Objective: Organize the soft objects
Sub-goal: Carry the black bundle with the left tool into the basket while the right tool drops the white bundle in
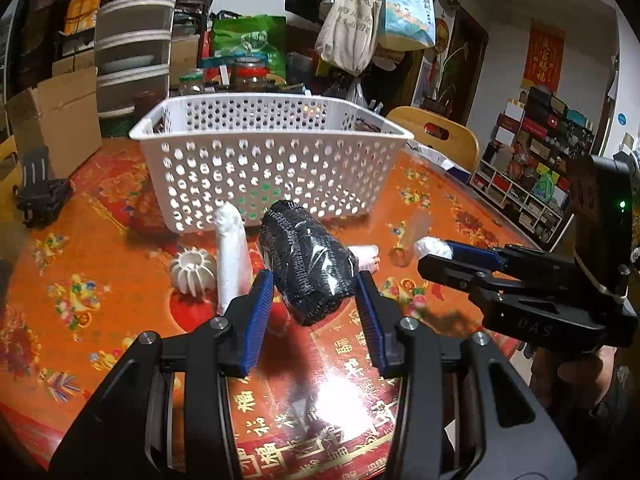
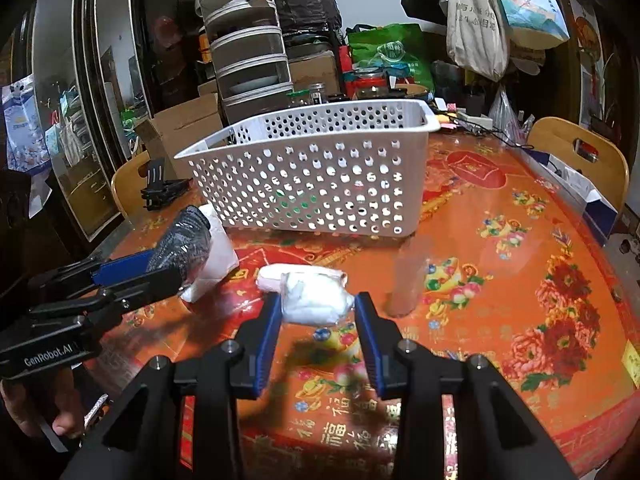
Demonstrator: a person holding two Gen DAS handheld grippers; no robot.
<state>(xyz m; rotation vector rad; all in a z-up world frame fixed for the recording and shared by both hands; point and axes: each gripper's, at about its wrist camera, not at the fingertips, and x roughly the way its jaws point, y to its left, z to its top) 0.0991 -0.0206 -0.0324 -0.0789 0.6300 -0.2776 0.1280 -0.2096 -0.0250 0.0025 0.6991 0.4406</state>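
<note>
We see a black roll (image 1: 306,260) wrapped in clear film clamped between the blue pads of the left gripper (image 1: 314,280), held clear above the table (image 1: 460,200). In the right wrist view the same roll (image 2: 182,246) sticks out past the left gripper (image 2: 168,268), off to the left of the right tool. The right gripper (image 2: 316,304) is closed on a white bundle (image 2: 316,298) in clear wrap, also lifted off the table (image 2: 500,280); from the left wrist view that bundle (image 1: 432,248) shows at the tip of the right gripper (image 1: 440,258).

Just beyond the right gripper's tips lies a pale pink and white roll (image 2: 276,274) on the table. Ahead and left of the left gripper stands a white folded cloth (image 1: 232,256), and left of that a small white ribbed ball-shaped thing (image 1: 192,270). A blurred, see-through upright shape (image 2: 408,276) stands ahead and right of the right gripper; we cannot tell what it is.

Farther ahead of both tools sits a white basket (image 1: 256,176) full of holes, its inside mostly hidden. Left of it are a black stand (image 1: 40,192) and a cardboard box (image 1: 56,120). A hand (image 2: 44,408) grips the left tool's handle.
</note>
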